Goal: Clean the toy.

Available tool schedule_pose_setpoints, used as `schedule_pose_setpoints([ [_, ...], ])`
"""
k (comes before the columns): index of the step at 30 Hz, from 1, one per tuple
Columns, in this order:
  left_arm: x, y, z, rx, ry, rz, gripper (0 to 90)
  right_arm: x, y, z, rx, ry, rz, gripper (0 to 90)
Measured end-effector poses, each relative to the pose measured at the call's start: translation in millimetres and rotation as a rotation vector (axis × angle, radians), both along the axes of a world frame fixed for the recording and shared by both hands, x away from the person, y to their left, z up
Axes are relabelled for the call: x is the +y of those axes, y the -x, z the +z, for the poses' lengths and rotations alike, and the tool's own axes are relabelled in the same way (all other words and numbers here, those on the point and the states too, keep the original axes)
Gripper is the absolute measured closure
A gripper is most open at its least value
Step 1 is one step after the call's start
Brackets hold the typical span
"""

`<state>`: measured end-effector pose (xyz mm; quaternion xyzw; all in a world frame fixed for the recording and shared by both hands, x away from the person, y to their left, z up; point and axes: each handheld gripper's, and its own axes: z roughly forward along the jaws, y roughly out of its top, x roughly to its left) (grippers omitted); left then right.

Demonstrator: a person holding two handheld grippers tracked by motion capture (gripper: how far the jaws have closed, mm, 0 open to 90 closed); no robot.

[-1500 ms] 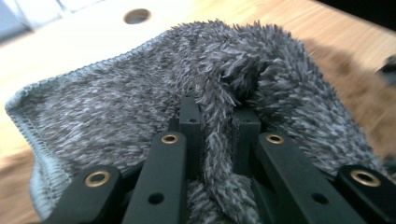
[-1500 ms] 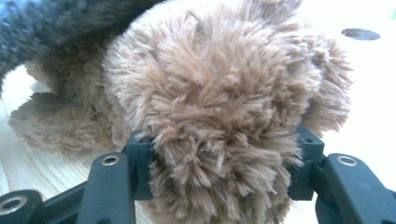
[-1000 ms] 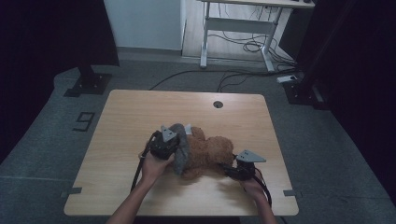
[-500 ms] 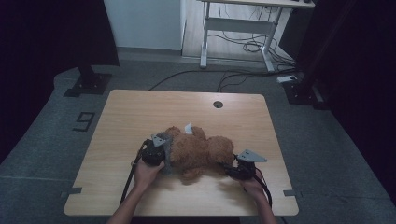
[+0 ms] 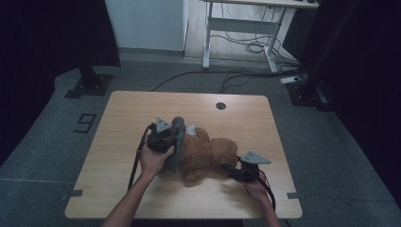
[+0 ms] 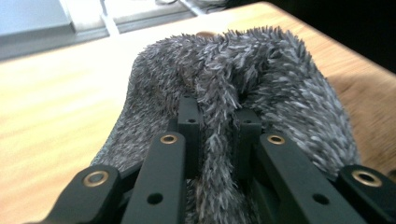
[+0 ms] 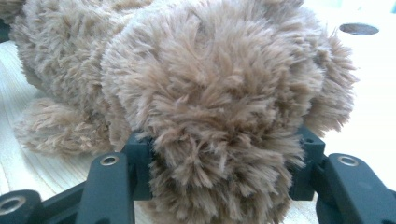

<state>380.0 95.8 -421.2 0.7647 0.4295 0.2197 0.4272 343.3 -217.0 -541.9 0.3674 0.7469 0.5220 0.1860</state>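
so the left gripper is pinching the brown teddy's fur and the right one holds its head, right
Not quite: the left gripper is shut on grey furry fabric, not brown fur, as the left gripper view shows. The right gripper does hold the brown teddy by a rounded part, likely its head.

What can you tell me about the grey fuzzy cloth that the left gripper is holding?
The grey fuzzy cloth looks like soft, long-piled plush, grey with paler tips. The left gripper is shut on a bunched fold of it, and it arches up beyond the jaws. In the high view it hangs in a strip over the left end of the brown teddy bear, above the wooden table.
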Motion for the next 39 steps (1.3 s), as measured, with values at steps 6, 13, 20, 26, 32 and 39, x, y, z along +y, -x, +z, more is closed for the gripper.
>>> schedule_pose_setpoints([
  [6, -39.9, -15.0, -19.8, 0.069, -0.094, -0.045, 77.3, -0.4, 0.5, 0.5, -0.002, 0.01, 0.004, 40.3],
  [13, -40.1, -1.2, -44.6, 0.018, -0.113, -0.043, 78.0, -0.7, 2.2, 4.4, 0.014, 0.019, 0.003, 20.4],
  [20, -36.8, 12.7, -52.3, -0.013, -0.101, -0.043, 78.6, -16.5, 1.1, 16.9, 0.112, -0.075, -0.013, 7.3],
  [26, -32.4, 28.6, -57.6, -0.046, -0.055, -0.05, 78.9, -15.9, -10.8, 38.8, 0.134, -0.12, -0.059, 0.0],
  [32, -24.8, 39.8, -60.5, -0.052, -0.011, -0.063, 79.1, 4.7, -27.2, 43.4, 0.201, -0.086, -0.037, 0.0],
  [39, -21.0, 44.5, -61.5, -0.045, 0.016, -0.075, 79.0, 16.9, -36.1, 21.6, 0.316, -0.097, 0.01, 2.6],
])
